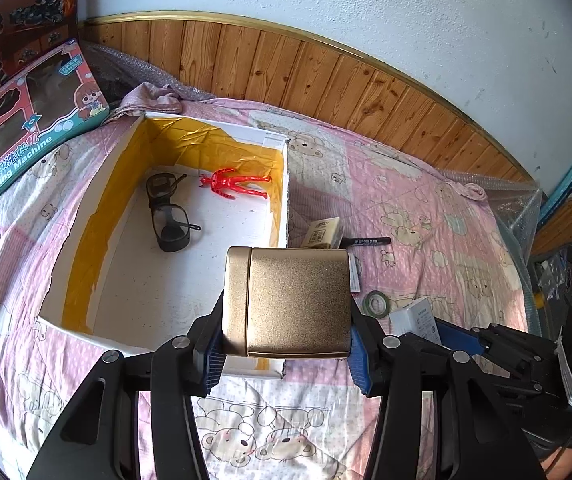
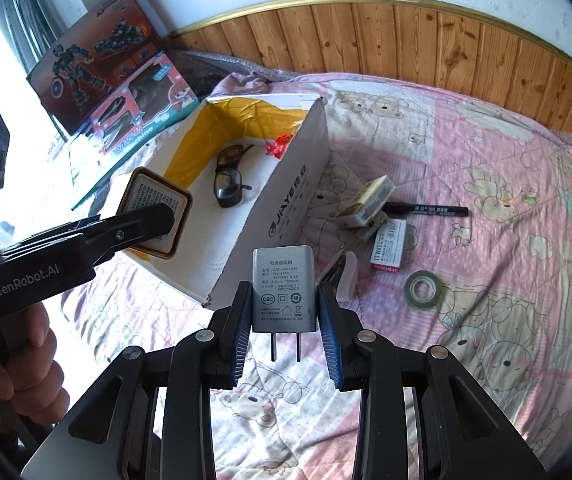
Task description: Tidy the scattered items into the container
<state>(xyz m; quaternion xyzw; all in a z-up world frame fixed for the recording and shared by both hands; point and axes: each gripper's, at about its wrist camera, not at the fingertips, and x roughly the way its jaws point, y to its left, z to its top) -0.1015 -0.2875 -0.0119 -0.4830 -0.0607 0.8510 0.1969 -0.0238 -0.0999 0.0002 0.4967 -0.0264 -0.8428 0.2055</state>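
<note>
At lower left of the right wrist view, the left gripper [image 2: 157, 222] bears "GenRobot.AI" in pale letters on its black arm. The white box [image 2: 286, 216] at centre carries the brand "JIAYE" along its outer side wall. The grey charger [image 2: 283, 288] at lower centre shows a printed label with Chinese lines, "CCC" and other round marks (the small print is too fine to read). The red-and-white packet [image 2: 388, 250] to the right has Chinese characters. In the left wrist view, the toy box [image 1: 25, 120] at upper left reads "Machine".
</note>
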